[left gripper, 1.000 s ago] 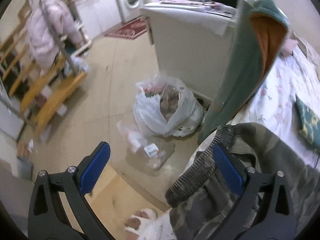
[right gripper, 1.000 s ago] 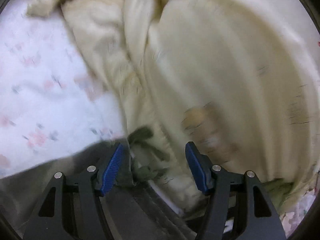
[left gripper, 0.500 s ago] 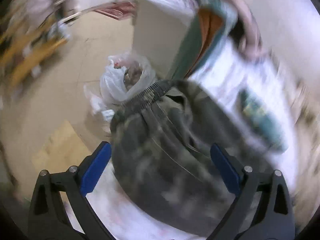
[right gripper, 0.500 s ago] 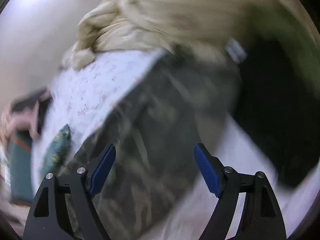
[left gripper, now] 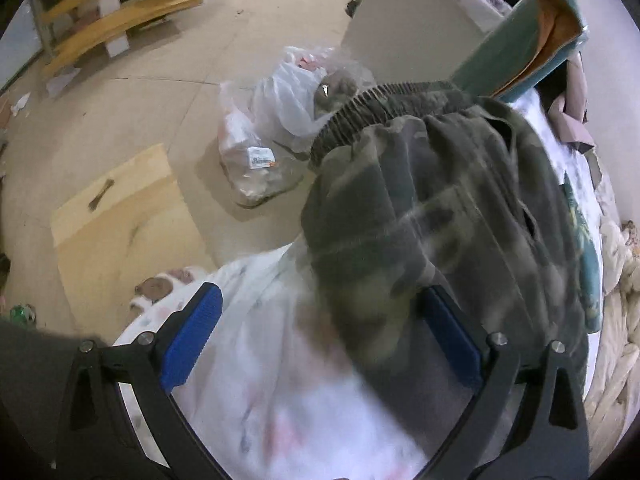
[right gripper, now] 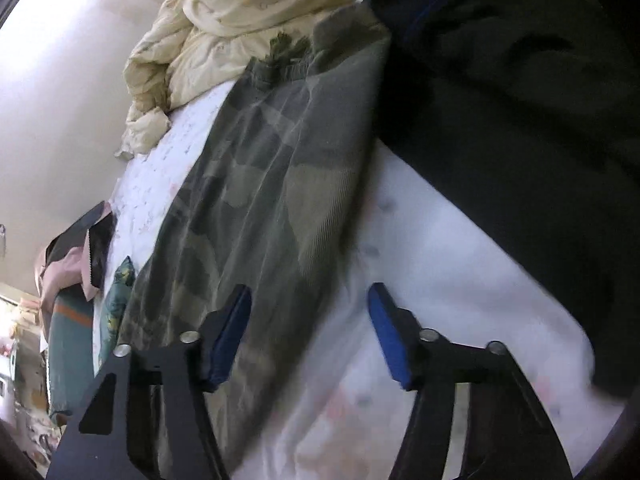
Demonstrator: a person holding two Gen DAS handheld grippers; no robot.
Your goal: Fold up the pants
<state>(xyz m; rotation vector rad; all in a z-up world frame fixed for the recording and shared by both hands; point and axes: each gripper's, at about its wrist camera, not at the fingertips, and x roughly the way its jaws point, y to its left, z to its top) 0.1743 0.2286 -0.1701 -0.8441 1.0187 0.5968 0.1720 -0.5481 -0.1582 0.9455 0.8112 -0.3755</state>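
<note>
Left wrist view shows the camo pants [left gripper: 440,200] lying on the bed [left gripper: 320,400], with the stretchy waistband at the bed's edge above the floor [left gripper: 140,100]. The left tool [left gripper: 320,336] is spread wide, holding nothing. The right tool [right gripper: 308,332] is spread too, over the pants' edge.

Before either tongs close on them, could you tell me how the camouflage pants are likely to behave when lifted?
The camouflage pants will probably go limp: they already drape in soft folds over the floral bedsheet. The ribbed elastic waistband looks thicker, so it may give a firmer grip. The fabric looks brushed rather than slick, so slipping seems unlikely.
</note>
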